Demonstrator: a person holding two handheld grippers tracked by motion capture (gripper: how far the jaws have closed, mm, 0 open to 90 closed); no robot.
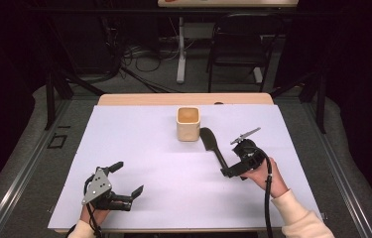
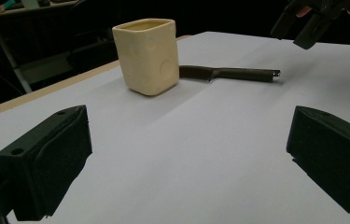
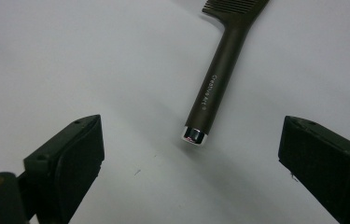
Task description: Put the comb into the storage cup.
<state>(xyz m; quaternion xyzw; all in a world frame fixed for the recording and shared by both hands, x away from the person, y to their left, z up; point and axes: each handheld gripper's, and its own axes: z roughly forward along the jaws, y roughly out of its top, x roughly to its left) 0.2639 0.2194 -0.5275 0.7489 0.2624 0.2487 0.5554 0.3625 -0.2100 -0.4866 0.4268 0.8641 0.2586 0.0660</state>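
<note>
The left gripper (image 1: 126, 182) is resting low near the person's edge of the white sheet (image 1: 139, 148), its jaws spread wide and holding nothing. Ahead of its fingers, well apart, the cream cup (image 2: 147, 55) is standing upright, and the dark spatula (image 2: 228, 73) is lying flat just beyond and to the side of that cup, its head end tucked behind the cup's wall.

The right gripper (image 1: 235, 171) is hovering close over the spatula's handle end (image 1: 221, 161), jaws also wide and empty. In the right gripper view the handle (image 3: 212, 93) is running straight away from the fingers, its silver cap (image 3: 194, 135) sitting between them and slightly ahead, not yet touched by either pad. The long axis is lying roughly along the direction the jaws point, so closing across it looks feasible after a short push forward and down. The right hand is clearly the nearer one for the pick.
</note>
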